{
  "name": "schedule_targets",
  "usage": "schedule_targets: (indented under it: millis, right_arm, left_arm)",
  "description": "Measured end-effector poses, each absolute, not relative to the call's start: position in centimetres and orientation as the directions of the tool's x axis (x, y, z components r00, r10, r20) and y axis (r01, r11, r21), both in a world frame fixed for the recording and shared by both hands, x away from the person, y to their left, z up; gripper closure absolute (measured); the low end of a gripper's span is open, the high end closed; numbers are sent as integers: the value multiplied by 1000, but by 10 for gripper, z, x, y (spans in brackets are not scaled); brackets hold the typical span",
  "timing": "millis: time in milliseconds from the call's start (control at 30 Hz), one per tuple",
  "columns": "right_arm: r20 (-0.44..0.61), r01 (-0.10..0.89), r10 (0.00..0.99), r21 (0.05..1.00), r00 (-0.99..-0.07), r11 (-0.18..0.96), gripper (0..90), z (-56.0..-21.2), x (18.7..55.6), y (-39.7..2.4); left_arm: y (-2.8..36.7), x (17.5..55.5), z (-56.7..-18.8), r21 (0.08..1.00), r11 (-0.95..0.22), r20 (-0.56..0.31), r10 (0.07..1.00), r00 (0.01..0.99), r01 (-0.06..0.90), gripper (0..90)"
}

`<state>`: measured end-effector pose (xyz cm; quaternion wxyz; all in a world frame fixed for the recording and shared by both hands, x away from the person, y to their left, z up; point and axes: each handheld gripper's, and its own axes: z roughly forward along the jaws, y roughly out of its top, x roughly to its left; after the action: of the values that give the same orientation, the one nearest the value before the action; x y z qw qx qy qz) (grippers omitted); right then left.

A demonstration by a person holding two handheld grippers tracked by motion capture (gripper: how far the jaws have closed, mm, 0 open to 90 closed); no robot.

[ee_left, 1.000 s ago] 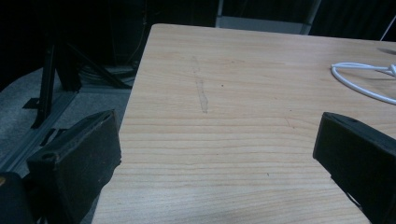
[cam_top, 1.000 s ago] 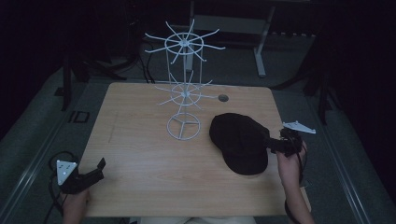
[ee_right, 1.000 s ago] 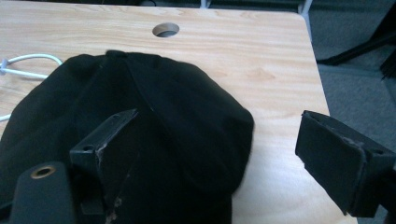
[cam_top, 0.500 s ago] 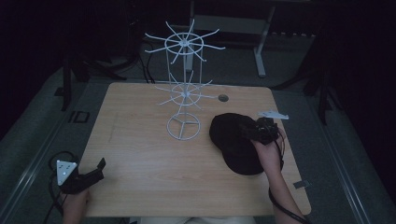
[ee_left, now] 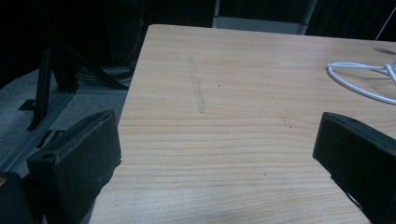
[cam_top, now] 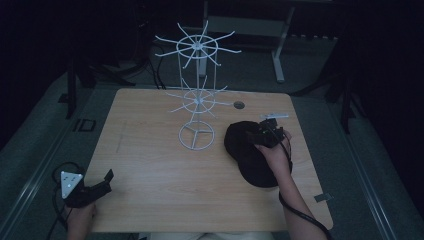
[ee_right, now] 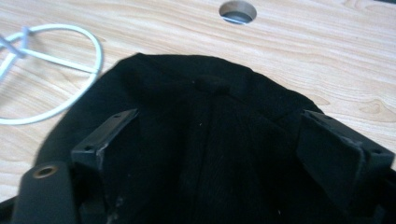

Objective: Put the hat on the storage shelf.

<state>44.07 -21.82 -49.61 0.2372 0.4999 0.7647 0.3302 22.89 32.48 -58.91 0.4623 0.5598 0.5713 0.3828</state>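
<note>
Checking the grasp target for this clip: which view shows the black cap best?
The high view: the whole black cap lies on the table right of the white wire rack, under the right gripper. The right gripper view gives only the crown close up between open jaws.

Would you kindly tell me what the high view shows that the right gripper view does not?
High view alone: the rack's hooked tiers, the left hand-held gripper open at the table's near left, and the person's forearms.

Right gripper view alone: the cap's top button and seams, close up.

Both: the black cap, the right hand-held gripper open over it, the rack's ring base, the table's hole.
</note>
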Motion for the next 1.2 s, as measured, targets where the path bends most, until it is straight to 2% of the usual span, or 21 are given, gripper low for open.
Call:
schedule_targets:
  millis: [67, 167, 200, 267, 300, 400, 567, 1200]
  right_arm:
    - [-37, 623, 922, 726, -385, 289, 170, -499, 445, -216]
    - [-48, 641, 919, 702, -391, 309, 255, -504, 448, -214]
    - [-58, 645, 918, 694, -393, 320, 359, -505, 448, -214]
    - [-85, 641, 911, 684, -403, 347, 499, -506, 447, -212]
    - [-78, 634, 906, 689, -417, 351, 605, -506, 447, -212]
    - [-73, 626, 904, 697, -422, 348, 787, -506, 444, -213]
    - [-96, 590, 902, 727, -420, 352, 835, -505, 437, -214]
    - [-51, 490, 902, 826, -430, 280, 843, -475, 408, -228]
  left_arm:
    - [325, 229, -589, 955, 80, -99, 994, 55, 286, 15]
    - [325, 229, -589, 955, 79, -99, 994, 55, 286, 15]
    - [325, 229, -589, 955, 78, -98, 994, 55, 286, 15]
    - [325, 229, -589, 955, 78, -98, 994, 55, 287, 15]
    - [325, 229, -589, 955, 79, -98, 994, 54, 288, 15]
    - [325, 229, -589, 954, 78, -98, 994, 55, 290, 14]
    - [325, 229, -589, 954, 79, -99, 994, 54, 289, 15]
    - [325, 229, -589, 954, 79, -98, 994, 53, 288, 14]
